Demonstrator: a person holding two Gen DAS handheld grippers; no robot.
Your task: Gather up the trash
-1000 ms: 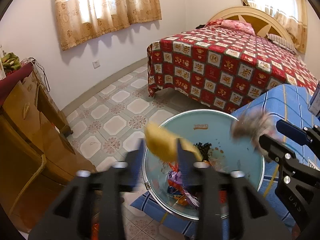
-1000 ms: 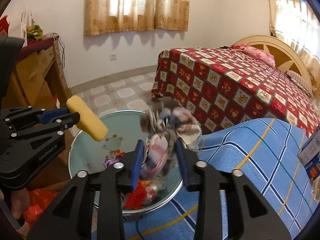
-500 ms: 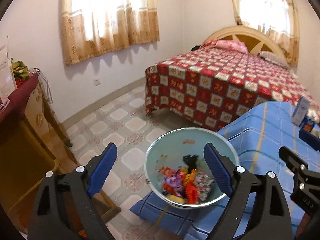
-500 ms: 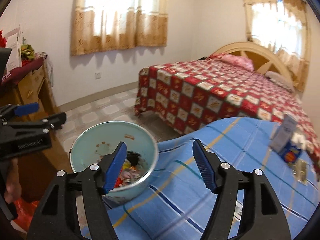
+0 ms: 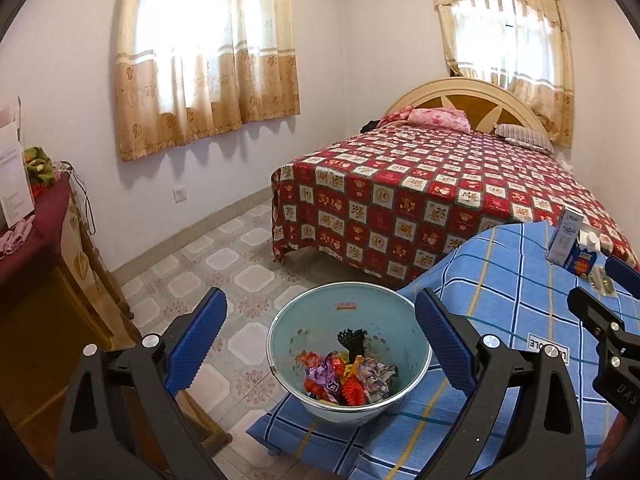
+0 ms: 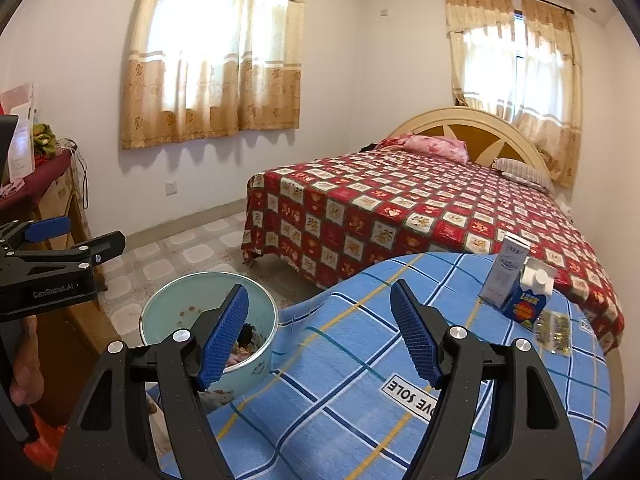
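Both grippers – left (image 5: 320,340), right (image 6: 320,332) – have just been opening and hang spread, nothing between the jaws. Trash (image 5: 346,378) lies in the bucket (image 5: 400,312) beside the table (image 6: 360,360). A low reach for the cartons (image 6: 516,286) could topple them or snag the cloth – bucket close left

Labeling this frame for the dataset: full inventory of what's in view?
bucket: 1, pale teal, at the table's edge
trash: pile of colourful wrappers, inside bucket
tablecloth: 1, blue plaid, on table
cartons: 2, white-blue and blue-orange, far right on table
gold packets: flat beside the cartons, count unclear
bed: 1, red patterned cover
pillows: pink and striped, by headboard
cabinet: 1, wood, left wall
curtains: beige, two windows
left gripper: black, blue jaws open, empty
right gripper: same, jaws open, empty
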